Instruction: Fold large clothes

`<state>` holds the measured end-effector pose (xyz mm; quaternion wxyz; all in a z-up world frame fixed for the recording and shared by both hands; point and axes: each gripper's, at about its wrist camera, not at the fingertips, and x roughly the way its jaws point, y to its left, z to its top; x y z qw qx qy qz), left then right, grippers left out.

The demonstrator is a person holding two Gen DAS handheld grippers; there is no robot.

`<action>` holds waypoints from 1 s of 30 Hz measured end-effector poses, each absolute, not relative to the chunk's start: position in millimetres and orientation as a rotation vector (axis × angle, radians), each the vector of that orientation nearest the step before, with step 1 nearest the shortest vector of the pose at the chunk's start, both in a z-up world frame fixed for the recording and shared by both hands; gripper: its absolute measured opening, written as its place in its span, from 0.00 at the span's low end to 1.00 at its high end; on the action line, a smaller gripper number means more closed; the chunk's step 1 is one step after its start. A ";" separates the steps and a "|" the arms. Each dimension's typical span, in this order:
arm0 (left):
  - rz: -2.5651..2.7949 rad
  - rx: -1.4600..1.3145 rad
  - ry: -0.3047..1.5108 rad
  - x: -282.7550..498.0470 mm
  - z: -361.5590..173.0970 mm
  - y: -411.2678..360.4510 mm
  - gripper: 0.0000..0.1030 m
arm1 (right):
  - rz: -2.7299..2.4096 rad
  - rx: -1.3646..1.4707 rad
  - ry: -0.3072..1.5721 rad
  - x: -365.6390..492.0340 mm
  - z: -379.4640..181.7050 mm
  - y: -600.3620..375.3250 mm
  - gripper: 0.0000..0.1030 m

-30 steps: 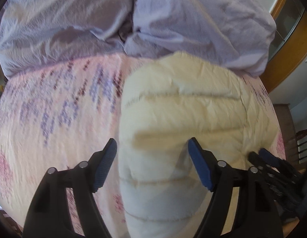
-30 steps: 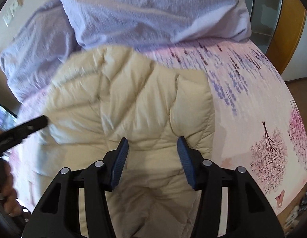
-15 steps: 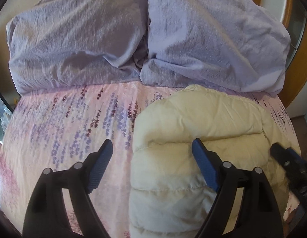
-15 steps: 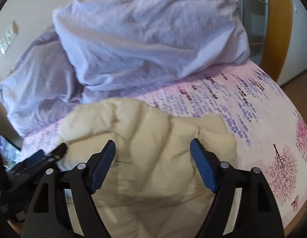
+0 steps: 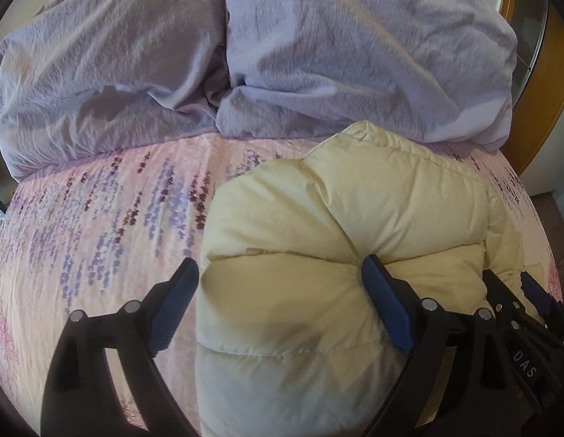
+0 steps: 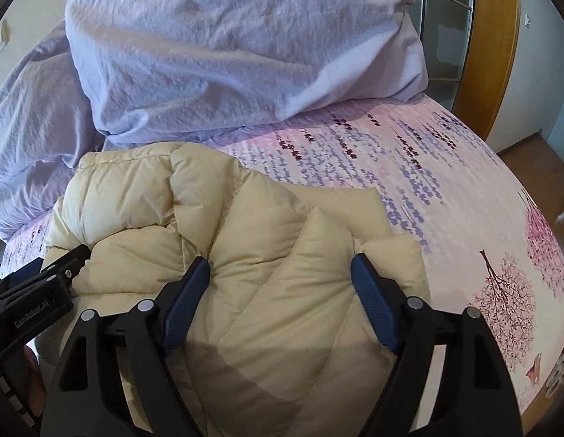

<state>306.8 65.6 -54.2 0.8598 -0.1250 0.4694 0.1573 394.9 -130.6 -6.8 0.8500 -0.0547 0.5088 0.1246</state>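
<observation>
A cream quilted puffer jacket (image 5: 318, 218) lies bunched in a folded heap on the bed, shown from its other side in the right wrist view (image 6: 263, 218). My left gripper (image 5: 278, 264) straddles its left edge with jaws opening: one finger is over the sheet, the other dents the padding. My right gripper (image 6: 280, 262) stands open over the jacket's right part, both fingertips sunk into the quilting without pinching it. Each gripper shows at the edge of the other's view: the right gripper (image 5: 509, 280), and a finger (image 6: 69, 260) of the left one.
The bed sheet (image 5: 100, 218) is pink with a purple flower print and pink trees (image 6: 500, 284). A crumpled lavender duvet (image 5: 318, 54) is piled along the far side, touching the jacket's far end. A wooden door frame (image 6: 496, 36) and floor (image 6: 536, 153) lie to the right.
Both pairs of jaws have spread wider. Both grippers have come down onto the jacket, and their fingertips now dent the padding. The jacket sits lower and flatter on the sheet.
</observation>
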 end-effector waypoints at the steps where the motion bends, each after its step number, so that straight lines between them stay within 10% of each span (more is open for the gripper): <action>1: 0.327 -0.261 0.986 306.7 -56.2 65.1 0.90 | 0.262 -0.116 1.071 395.6 -8.3 -131.9 0.79; 30: 0.335 -0.252 0.989 311.7 -88.6 66.4 0.98 | 0.243 -0.133 1.006 396.0 -40.1 -132.2 0.91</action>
